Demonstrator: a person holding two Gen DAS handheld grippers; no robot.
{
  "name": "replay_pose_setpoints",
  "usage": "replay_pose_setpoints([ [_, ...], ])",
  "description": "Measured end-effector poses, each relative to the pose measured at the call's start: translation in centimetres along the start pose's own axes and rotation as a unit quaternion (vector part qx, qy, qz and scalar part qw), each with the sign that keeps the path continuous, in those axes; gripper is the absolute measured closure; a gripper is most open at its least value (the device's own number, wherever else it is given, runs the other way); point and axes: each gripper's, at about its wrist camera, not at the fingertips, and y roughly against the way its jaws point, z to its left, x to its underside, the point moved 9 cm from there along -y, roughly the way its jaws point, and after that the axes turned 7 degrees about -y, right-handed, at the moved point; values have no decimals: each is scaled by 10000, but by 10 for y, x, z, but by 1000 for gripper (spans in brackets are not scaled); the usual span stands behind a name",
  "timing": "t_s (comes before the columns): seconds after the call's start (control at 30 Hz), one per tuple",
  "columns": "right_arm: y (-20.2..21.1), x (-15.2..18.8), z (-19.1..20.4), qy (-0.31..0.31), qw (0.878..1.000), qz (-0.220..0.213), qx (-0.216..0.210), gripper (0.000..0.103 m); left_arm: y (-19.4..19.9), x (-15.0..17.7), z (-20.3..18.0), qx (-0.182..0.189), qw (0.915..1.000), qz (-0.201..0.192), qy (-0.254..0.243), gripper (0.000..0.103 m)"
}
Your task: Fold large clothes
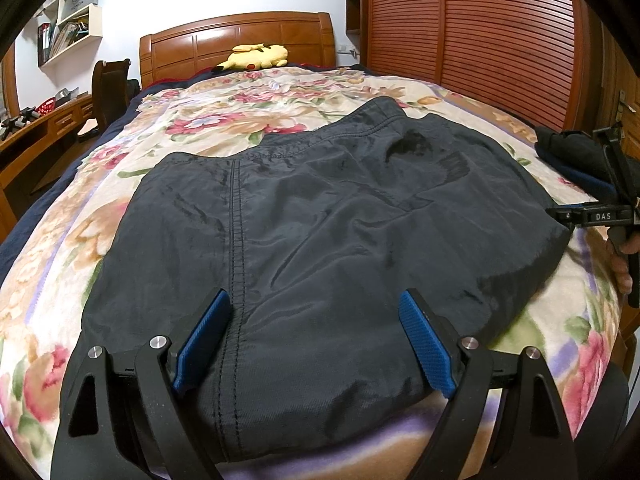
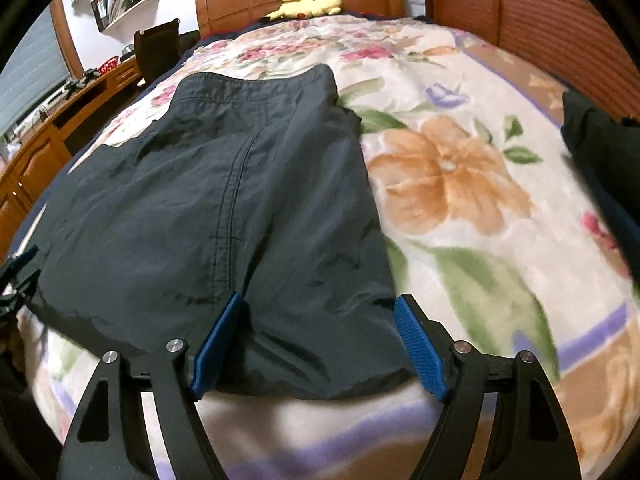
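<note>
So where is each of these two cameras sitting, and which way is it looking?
Left wrist: on the left gripper, looking up the bed over the dark trousers; jaws open; right gripper at right edge.
Right wrist: on the right gripper, facing likewise; jaws open.
Shared: trousers, floral blanket, yellow plush toy.

Wooden headboard (image 1: 240,42), louvred wardrobe (image 1: 472,28), white wall shelves (image 1: 78,12), desk (image 1: 36,128) along the left side

The right wrist view is smeared on its right side, so the floral blanket (image 2: 472,184) loses detail there. A dark bundle (image 2: 596,140) is cut off by that edge. In the left view, the right hand-held gripper (image 1: 600,216) is partly cropped, its fingertips unseen.
</note>
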Motion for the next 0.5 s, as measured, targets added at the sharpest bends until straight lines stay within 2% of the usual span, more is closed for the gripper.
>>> replay_pose_setpoints([
  [0.33,-2,4,5,180,9998,74,-4,33,0,0,0,3,10000,-5,4,16],
  [0.4,-2,5,9,173,9997,105,-156,43,0,0,0,2,10000,-4,4,16],
  [0.43,0,5,12,181,9994,121,-262,53,0,0,0,3,10000,-4,4,16],
  [0.5,5,5,17,399,9991,36,-119,66,0,0,0,6,10000,-5,10,16],
])
